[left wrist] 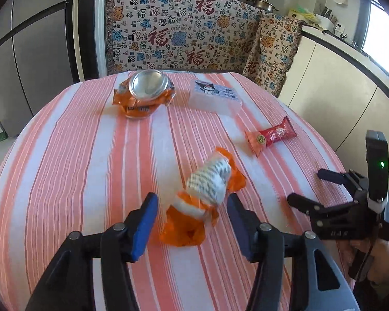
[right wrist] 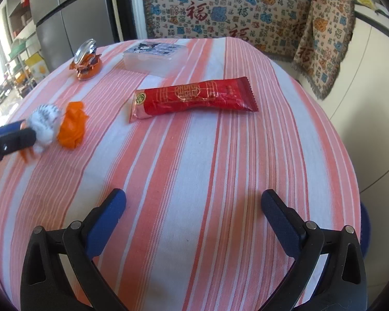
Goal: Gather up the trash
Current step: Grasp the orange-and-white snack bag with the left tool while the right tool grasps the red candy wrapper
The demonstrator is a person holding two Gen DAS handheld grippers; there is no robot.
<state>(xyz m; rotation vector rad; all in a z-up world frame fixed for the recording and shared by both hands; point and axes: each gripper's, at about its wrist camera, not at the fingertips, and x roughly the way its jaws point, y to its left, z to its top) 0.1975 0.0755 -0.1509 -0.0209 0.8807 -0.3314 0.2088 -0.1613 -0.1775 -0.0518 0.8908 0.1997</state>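
Left gripper [left wrist: 192, 223] open around crumpled wrapper [left wrist: 202, 191], contact unclear; right gripper [right wrist: 193, 208] open, empty; wrapper blurred in right view.

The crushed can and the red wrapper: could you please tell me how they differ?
The crushed can is orange metal, squashed, silver end tilted up; the red wrapper is a long packet lying flat. The can sits at the table's far side; the wrapper lies nearer the right gripper. Both rest untouched on the striped cloth.

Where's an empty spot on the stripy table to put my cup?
Bare cloth lies just ahead of the right gripper, below the red wrapper. Crowded: the far edge, with crushed can and plastic box, and around the orange-and-white wad between the left gripper jaws.
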